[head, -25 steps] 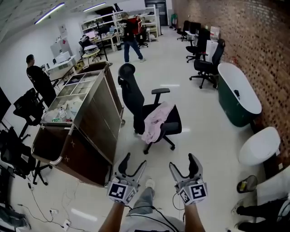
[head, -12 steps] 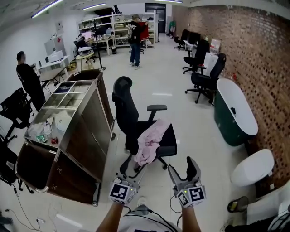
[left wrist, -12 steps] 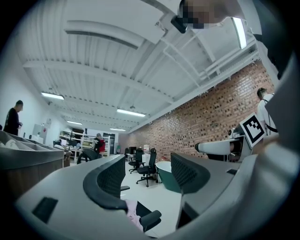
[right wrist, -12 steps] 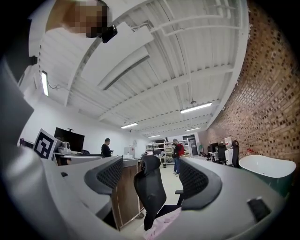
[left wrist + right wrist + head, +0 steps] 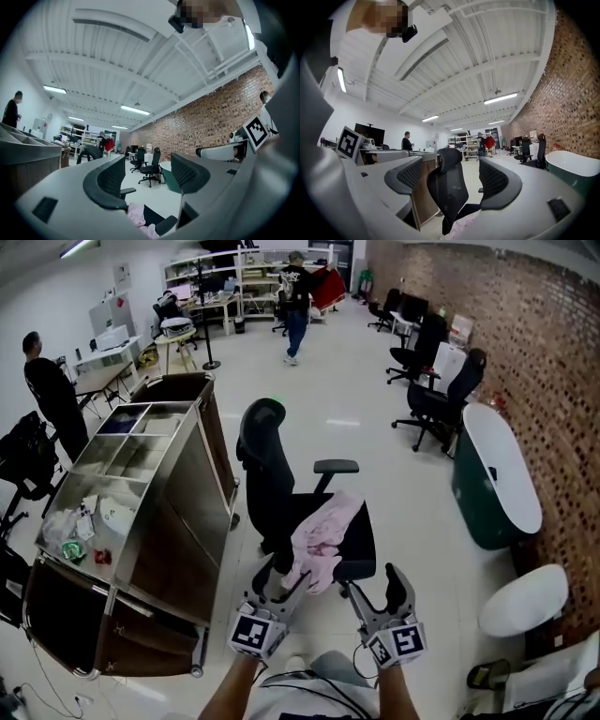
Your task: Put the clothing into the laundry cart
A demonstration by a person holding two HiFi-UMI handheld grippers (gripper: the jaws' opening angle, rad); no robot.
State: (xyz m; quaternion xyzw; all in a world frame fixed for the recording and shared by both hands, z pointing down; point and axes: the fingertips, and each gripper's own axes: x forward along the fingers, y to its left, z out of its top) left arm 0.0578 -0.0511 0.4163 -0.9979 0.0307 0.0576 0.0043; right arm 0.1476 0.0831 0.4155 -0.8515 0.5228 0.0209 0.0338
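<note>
The laundry cart (image 5: 176, 521) stands at the left beside the office chair (image 5: 272, 474), and the left gripper (image 5: 278, 582) hangs before the seat, jaws apart and empty. The pink clothing (image 5: 323, 532) lies draped over the seat's front edge — a shallow pinch could let it slip and fall. The right gripper (image 5: 373, 582), also spread and empty, could push the wheeled chair away.

The clothing (image 5: 321, 536) lies on the seat of the chair (image 5: 270, 486) and hangs over the seat's front edge. The laundry cart (image 5: 184, 523) stands just left of the chair, with small items in the near compartments on top. The left gripper (image 5: 278, 585) and right gripper (image 5: 373, 585) sit side by side just before the seat. A bathtub (image 5: 500, 476) stands well to the right along the wall (image 5: 553, 362). More chairs and shelves (image 5: 220, 282) lie far behind.
</note>
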